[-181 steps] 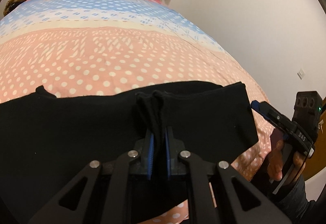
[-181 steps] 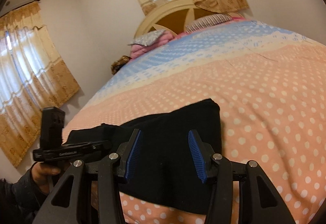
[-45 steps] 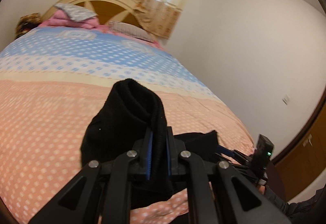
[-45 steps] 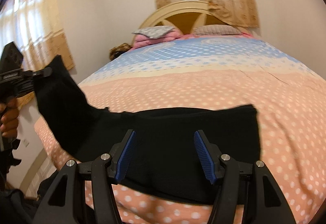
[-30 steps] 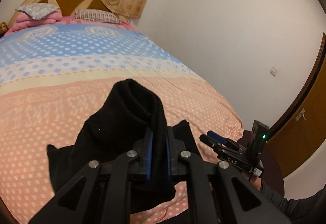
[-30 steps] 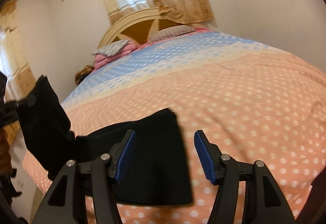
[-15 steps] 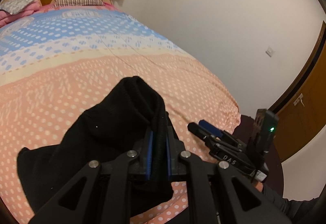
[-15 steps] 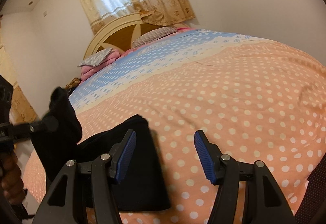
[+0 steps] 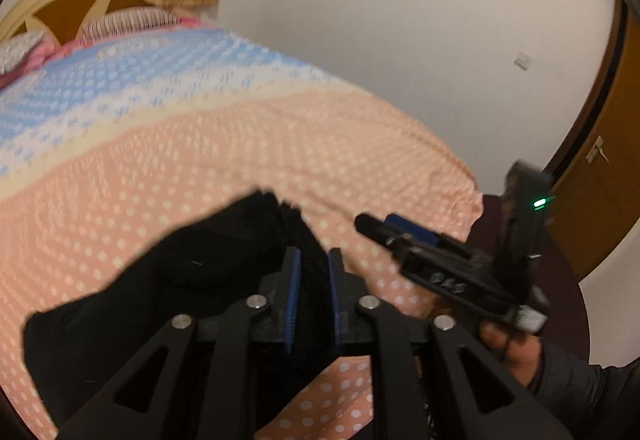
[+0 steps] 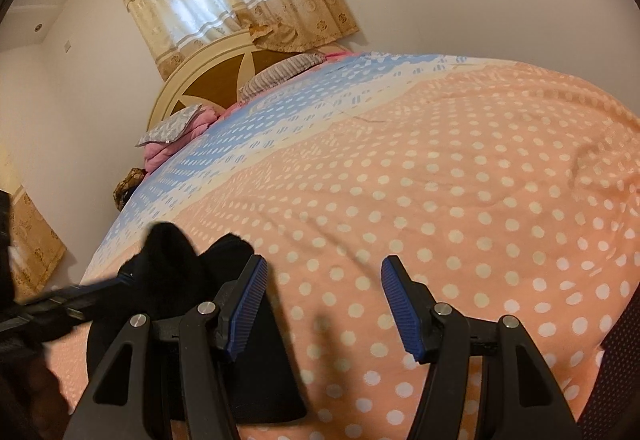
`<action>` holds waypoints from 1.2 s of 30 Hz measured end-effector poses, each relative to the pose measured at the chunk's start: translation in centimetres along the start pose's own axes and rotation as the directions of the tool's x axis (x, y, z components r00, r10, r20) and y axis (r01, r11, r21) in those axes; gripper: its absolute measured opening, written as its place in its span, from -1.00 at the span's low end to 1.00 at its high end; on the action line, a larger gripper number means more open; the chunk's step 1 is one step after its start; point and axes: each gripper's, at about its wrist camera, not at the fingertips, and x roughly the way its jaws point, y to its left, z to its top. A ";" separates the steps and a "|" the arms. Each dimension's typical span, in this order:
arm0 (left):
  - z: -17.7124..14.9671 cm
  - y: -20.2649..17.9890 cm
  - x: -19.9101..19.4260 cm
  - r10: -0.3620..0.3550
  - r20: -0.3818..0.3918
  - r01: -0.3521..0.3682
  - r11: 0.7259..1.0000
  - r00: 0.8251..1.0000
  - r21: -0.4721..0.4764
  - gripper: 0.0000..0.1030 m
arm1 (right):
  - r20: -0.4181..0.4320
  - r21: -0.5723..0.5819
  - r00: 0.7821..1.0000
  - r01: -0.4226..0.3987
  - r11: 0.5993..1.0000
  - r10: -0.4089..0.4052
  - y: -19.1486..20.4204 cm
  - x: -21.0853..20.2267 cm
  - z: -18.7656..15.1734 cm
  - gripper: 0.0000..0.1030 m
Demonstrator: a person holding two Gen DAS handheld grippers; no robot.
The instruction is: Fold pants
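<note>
The pants [image 9: 168, 280], black and soft, lay near the foot edge of the bed [image 9: 240, 143], with one bunched end lifted off the cover in the left gripper [image 9: 311, 296]. Its blue-padded fingers [image 9: 291, 292] were closed narrow on a thick wad of the cloth. We judged the fabric light and limp, perhaps a knit. It would sag and drape rather than hold any shape, and it would cling a little to the dotted cover instead of sliding. Being several layers thick where it was pinched, it seemed secure enough. For a clean fold we thought an edge or a corner the better place to grip, since a fistful from the middle would drag the layers askew.

The right gripper [image 10: 322, 306] hung over bare cover just beside the pants, its fingers [image 10: 400, 306] spread wide and holding nothing.

Much was hard to read. The black cloth swallowed every seam, so we could not tell waistband from cuff, nor how many folds were already in it. The near edge of the pants was hidden behind the gripper frames in both views. The left view was blurred. Pillows [image 10: 276, 75] and the headboard [image 10: 208, 79] lay well apart, at the far end.
</note>
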 end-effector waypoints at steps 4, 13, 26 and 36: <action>0.1 1.3 -3.6 0.068 0.113 -0.069 0.998 0.991 0.004 0.08 | 0.027 -0.006 1.000 -0.004 1.000 0.004 0.4 -0.9 0.4 0.18; -5.3 9.9 -7.2 0.298 0.107 -0.275 0.943 0.949 -0.185 0.08 | -0.108 -0.297 0.976 -0.215 0.930 0.191 9.0 -3.0 -1.4 -0.04; -9.3 13.8 -5.8 0.418 0.021 -0.395 0.871 0.908 -0.292 0.29 | -0.273 -0.352 0.956 -0.204 0.913 0.108 9.2 0.0 -3.9 -0.84; -10.1 14.5 -4.9 0.451 0.005 -0.430 0.856 0.893 -0.287 0.45 | -0.288 -0.485 0.957 -0.124 0.866 -0.025 9.3 -1.9 -1.9 -0.86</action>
